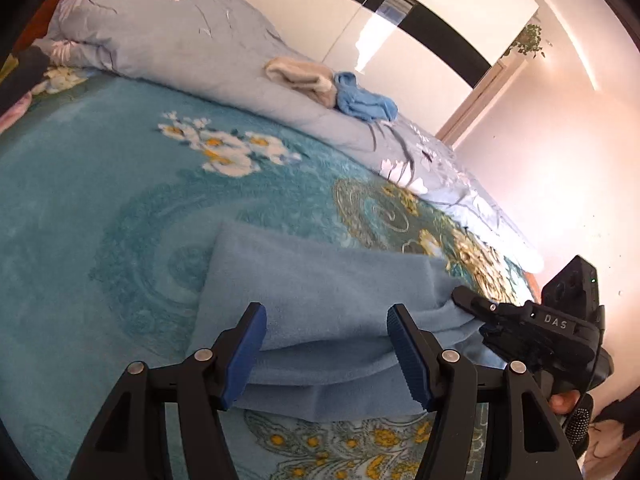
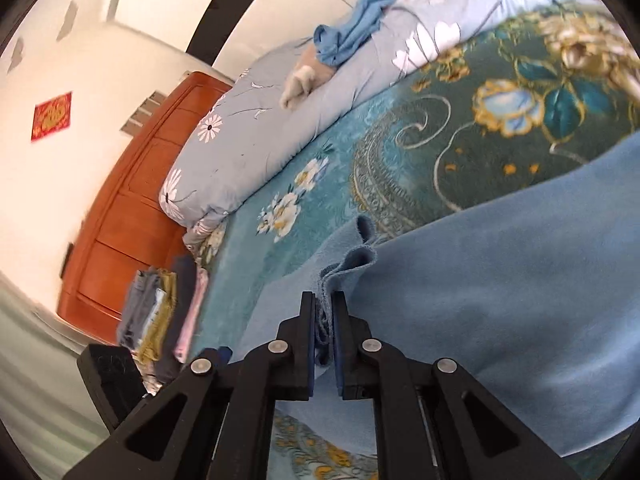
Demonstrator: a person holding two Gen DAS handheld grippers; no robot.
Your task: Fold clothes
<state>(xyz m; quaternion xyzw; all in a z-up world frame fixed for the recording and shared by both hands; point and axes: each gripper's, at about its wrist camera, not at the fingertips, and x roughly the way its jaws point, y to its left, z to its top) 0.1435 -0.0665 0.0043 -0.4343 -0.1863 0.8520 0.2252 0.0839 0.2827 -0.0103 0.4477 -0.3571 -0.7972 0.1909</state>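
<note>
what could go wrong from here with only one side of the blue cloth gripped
The right gripper pinches just a bunched edge of the light blue cloth; a pull could slip it free. The left gripper is open, so the fold may skew. Dragging could also rumple the teal blanket.

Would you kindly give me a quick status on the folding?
Left claw open over the blue cloth. Right claw shut on its bunched edge. Cloth partly folded on the bed. Nothing in the way.
</note>
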